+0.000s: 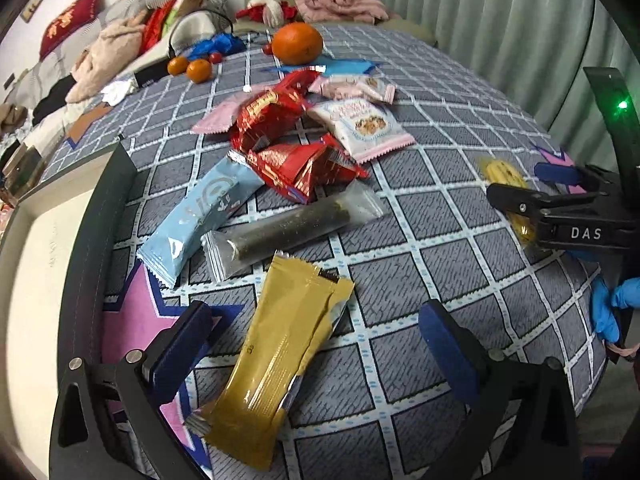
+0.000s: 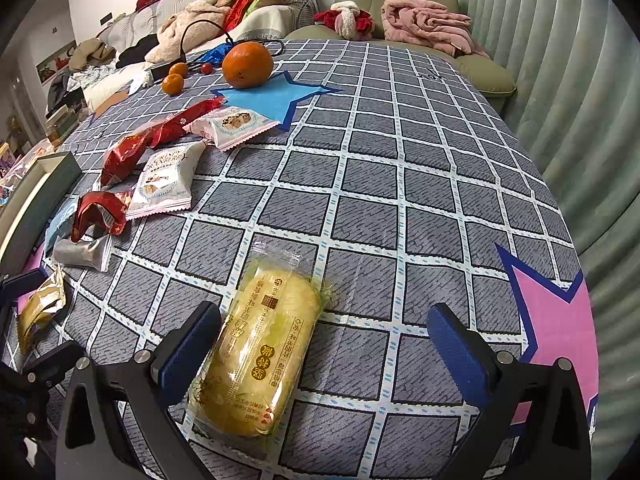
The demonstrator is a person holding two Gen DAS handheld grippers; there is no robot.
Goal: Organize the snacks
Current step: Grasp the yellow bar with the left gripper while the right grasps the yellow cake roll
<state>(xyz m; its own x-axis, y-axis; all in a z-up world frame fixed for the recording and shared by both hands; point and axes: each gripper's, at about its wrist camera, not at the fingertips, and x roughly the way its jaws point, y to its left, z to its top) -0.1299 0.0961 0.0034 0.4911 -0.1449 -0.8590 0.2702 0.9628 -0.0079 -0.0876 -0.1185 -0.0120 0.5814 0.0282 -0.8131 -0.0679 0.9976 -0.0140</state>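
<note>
Between the left gripper's (image 1: 316,340) wide-spread fingers a gold bar (image 1: 280,360) is lying flat on the checked tabletop (image 1: 420,280), its near end reaching back between the two blue pads and touching neither. Just beyond its far end a clear-wrapped dark bar (image 1: 292,226) is lying crosswise, and past the left finger a pale blue bar (image 1: 200,220) is resting beside the dark rim of a tray (image 1: 100,232). Farther ahead, red packets (image 1: 288,148) and pink-edged cookie packets (image 1: 360,124) are sitting in a loose heap, with a big orange (image 1: 297,43) and small oranges (image 1: 190,68) beyond them. Off to the right of those fingers the right gripper (image 2: 324,352) is showing from the side, down low over a yellow cake (image 1: 506,184), and a blue-gloved hand (image 1: 612,308) is gripping its handle. Seen from the right wrist, that gripper's fingers are also standing wide, with the cake (image 2: 260,348) lying between them on the tabletop, close by the left pad and well apart from the right one; whether it is touching the left pad, I cannot tell. A pink star (image 2: 556,320) printed on the cloth is lying just beyond the right finger.
</note>
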